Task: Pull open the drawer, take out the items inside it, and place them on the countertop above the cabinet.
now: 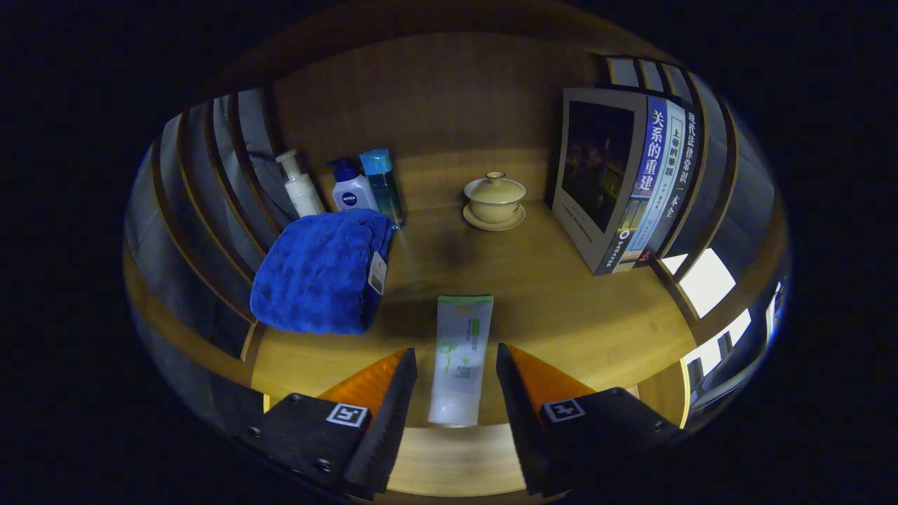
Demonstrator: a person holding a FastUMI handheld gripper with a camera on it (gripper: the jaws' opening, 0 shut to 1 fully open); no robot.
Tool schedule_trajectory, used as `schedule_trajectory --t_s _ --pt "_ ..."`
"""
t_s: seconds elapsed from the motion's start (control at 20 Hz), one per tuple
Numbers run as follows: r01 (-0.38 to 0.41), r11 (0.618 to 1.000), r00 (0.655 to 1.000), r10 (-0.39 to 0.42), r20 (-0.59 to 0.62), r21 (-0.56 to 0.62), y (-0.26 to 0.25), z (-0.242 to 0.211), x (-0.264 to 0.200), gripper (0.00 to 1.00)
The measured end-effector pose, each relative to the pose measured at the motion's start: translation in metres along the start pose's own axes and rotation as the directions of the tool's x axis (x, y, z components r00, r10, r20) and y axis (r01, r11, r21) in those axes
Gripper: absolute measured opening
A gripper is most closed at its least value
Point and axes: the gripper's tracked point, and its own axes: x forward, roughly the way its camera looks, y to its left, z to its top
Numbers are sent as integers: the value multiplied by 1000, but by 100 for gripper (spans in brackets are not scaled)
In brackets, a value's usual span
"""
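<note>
Your view is dim overall — warm light falls on countertop [547,294] from above, back wall dark. Bright patches glare at right, blown out white. Folded towel [319,273] throws soft shadow toward tube [459,358], which lies between your parted fingers [382,414], untouched. Fisheye bends side slats and books [631,182] hard near edges — centre stays sharp, fingers slightly soft.
</note>
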Motion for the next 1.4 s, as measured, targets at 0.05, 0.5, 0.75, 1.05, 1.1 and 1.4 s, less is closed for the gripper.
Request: schedule_trajectory --t_s 0.05,0.5,0.75,1.05,1.1,1.4 --pt "-7 1000 1000 7 12 16 1 -2 -3 84" --pt "-56 998 992 51 114 38 6 -16 -47 99" --pt "-82 996 978 74 195 31 3 -33 -82 99" --pt "-114 993 942 112 316 -11 5 -56 -127 99" --pt "-123 992 940 120 321 -12 6 -63 -130 98" --pt "-108 994 917 110 384 -26 1 -109 -157 99"
